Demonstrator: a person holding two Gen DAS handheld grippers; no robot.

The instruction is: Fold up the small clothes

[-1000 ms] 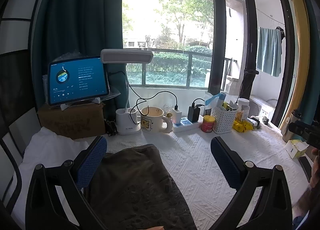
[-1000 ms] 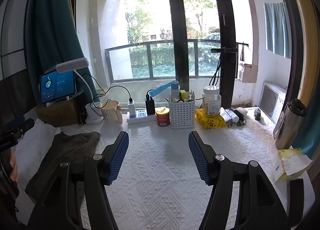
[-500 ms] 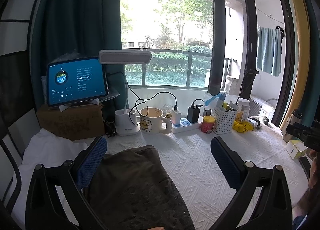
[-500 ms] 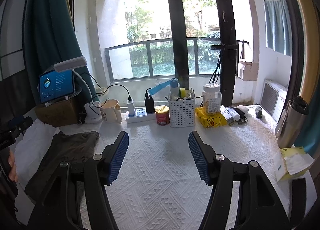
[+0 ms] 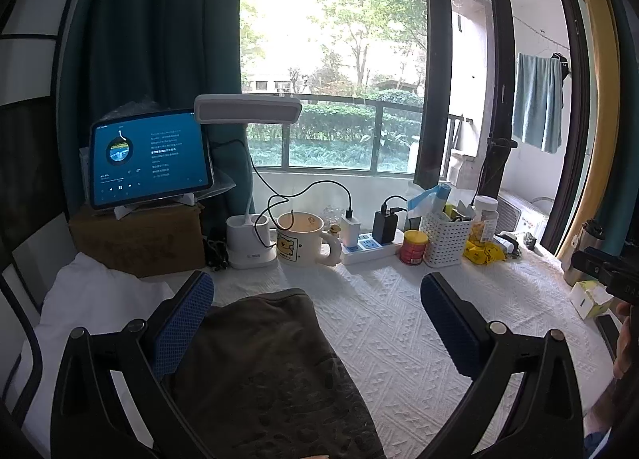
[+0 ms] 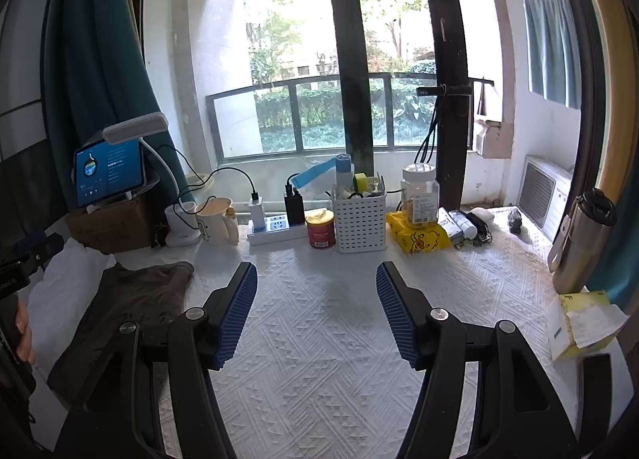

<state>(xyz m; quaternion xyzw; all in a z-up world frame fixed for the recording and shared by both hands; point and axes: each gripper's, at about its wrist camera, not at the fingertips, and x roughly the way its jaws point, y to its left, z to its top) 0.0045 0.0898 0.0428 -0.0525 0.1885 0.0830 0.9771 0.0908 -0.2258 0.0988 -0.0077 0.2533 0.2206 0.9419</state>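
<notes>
The left gripper (image 5: pixel 317 301) is held wide open, empty, above the dark garment (image 5: pixel 263 371) lying between its fingers. The right gripper (image 6: pixel 316 309) is likewise spread, empty, with the garment left of its fingers on the tabletop (image 6: pixel 319 339).

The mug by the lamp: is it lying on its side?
No, the mug stands upright beside the lamp.

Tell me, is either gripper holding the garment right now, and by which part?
Neither. Left gripper and right gripper are open and empty; the dark garment lies loose on the table.

Dark olive garment (image 5: pixel 263 359) on white diamond-textured cloth (image 6: pixel 331 339), blue-padded tools
</notes>
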